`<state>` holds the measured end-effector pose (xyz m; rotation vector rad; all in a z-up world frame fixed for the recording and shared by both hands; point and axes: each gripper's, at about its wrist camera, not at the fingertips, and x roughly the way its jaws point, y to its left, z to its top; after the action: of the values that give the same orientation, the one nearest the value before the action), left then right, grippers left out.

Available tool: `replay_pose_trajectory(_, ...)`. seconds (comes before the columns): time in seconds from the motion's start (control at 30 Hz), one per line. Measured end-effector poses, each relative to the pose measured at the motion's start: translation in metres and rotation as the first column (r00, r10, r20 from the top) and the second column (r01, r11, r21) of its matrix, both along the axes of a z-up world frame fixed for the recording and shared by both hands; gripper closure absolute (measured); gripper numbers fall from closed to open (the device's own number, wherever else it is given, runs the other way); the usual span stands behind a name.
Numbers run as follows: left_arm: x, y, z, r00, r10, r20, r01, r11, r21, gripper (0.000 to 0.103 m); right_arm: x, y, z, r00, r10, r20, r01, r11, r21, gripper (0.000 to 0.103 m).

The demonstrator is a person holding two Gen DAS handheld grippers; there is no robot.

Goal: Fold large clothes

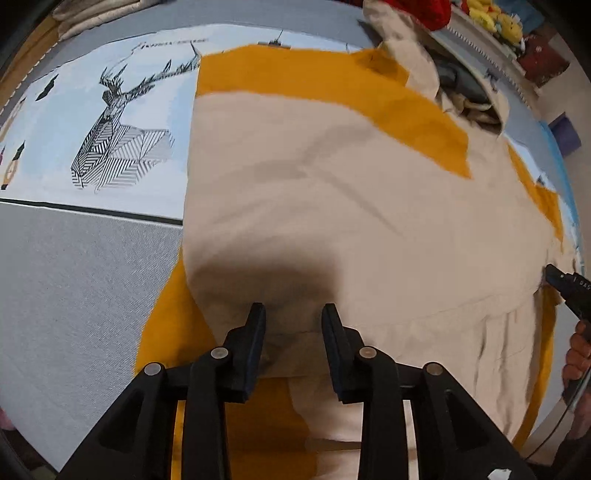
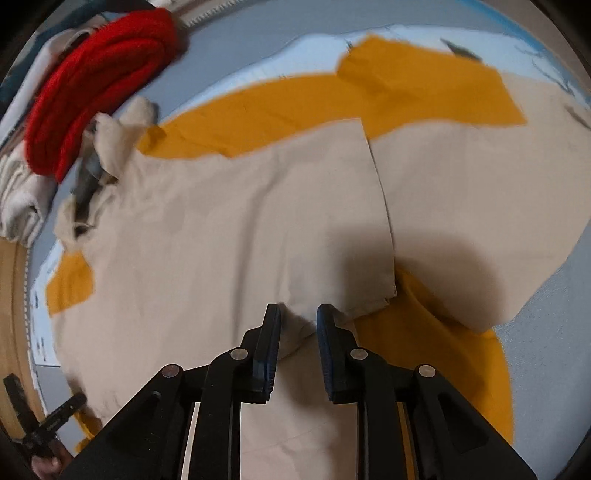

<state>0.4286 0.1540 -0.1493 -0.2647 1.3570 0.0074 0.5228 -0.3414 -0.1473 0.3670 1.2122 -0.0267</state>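
Observation:
A large beige and mustard-yellow garment (image 1: 332, 192) lies spread over the grey surface, with beige panels folded over the yellow. It also fills the right wrist view (image 2: 229, 229). My left gripper (image 1: 293, 314) is open just above the beige cloth near its front edge, and holds nothing. My right gripper (image 2: 298, 314) is open, with a small ridge of beige cloth between its fingers near a folded corner. The right gripper also shows at the right edge of the left wrist view (image 1: 565, 288). The left gripper shows at the lower left of the right wrist view (image 2: 48, 421).
A light blue printed cloth with a black deer drawing (image 1: 110, 122) lies under the garment on the grey surface (image 1: 74, 288). A red knitted item (image 2: 96, 81) and folded whitish clothes (image 2: 18, 199) lie beyond the garment. Yellow and coloured items (image 1: 491, 18) sit at the far edge.

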Motion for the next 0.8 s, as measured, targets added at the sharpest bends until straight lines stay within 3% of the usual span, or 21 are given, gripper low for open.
replay_pose_trajectory(0.07, -0.003, 0.001, -0.006, 1.0, 0.0, -0.021, 0.0, 1.0, 0.01, 0.074, -0.002, 0.004, 0.006, 0.999, 0.022, 0.035, -0.021, 0.999, -0.034, 0.081)
replay_pose_trajectory(0.13, -0.003, 0.002, -0.01, 0.999, 0.0, -0.036, 0.001, 1.0, 0.021, 0.074, -0.003, 0.004, -0.002, 1.0, 0.023, -0.009, -0.024, 0.998, -0.056, 0.081)
replay_pose_trajectory(0.23, -0.005, -0.002, 0.0, 1.0, 0.006, -0.003, -0.006, 0.999, 0.053, 0.074, -0.006, -0.007, -0.007, 0.999, -0.032, -0.032, 0.032, 0.999, 0.001, 0.081)
replay_pose_trajectory(0.5, -0.013, -0.039, 0.051, 0.981, -0.056, 0.187, 0.032, 0.991, 0.129, 0.074, -0.023, -0.014, 0.061, 0.977, -0.012, 0.211, 0.044, 0.988, -0.148, 0.081)
replay_pose_trajectory(0.67, -0.013, -0.062, 0.067, 0.961, -0.083, 0.265, 0.051, 0.991, 0.126, 0.074, -0.037, -0.029, 0.083, 0.964, -0.013, 0.265, 0.069, 0.977, -0.201, 0.081)
replay_pose_trajectory(0.8, -0.006, -0.074, 0.066, 0.957, -0.083, 0.278, 0.052, 0.992, 0.115, 0.074, -0.05, -0.051, 0.09, 0.957, -0.044, 0.286, 0.103, 0.975, -0.196, 0.081)
